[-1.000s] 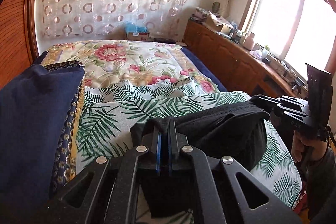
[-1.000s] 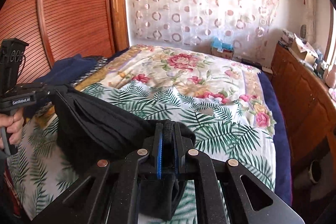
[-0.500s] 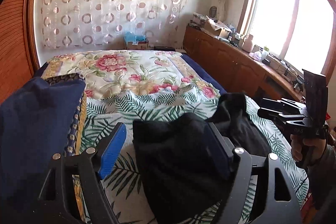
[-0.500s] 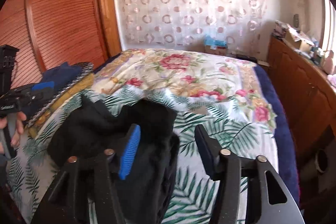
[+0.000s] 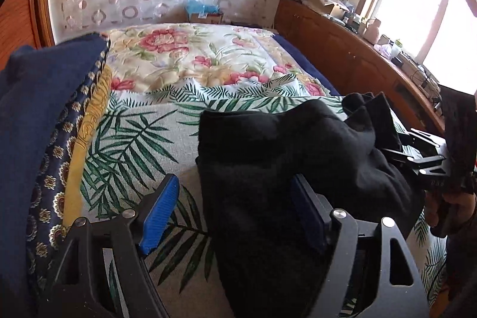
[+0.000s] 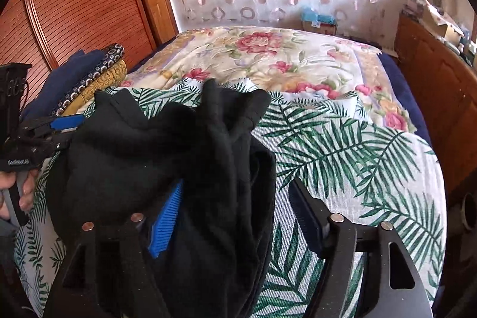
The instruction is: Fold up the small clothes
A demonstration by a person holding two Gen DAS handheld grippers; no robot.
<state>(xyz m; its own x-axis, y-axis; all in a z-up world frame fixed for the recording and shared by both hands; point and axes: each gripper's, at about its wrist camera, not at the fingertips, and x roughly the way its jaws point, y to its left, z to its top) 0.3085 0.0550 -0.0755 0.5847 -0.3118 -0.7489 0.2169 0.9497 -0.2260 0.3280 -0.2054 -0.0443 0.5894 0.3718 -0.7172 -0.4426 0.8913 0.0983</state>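
Note:
A small black garment (image 5: 283, 145) lies crumpled on the palm-leaf cloth (image 5: 134, 133) that covers the near end of the bed. My left gripper (image 5: 235, 216) is open and low over the garment's near edge, and the fabric covers most of its right pad. In the right wrist view the same garment (image 6: 149, 145) is slumped over the left finger of my right gripper (image 6: 238, 219). Its jaws are opening, and the pads do not press on the cloth between them. Each view shows the other gripper and a hand at the garment's far side.
A folded navy and gold stack (image 5: 35, 124) sits along the bed's left edge. A floral quilt (image 5: 184, 55) covers the far half. A wooden cabinet (image 5: 342, 55) with clutter runs under the window on the right. Slatted wooden doors (image 6: 74, 5) stand on the left.
Both grippers were shut on the black garment and held it stretched between them. They have opened and let go, both sank lower, and the garment now lies slack on the bed.

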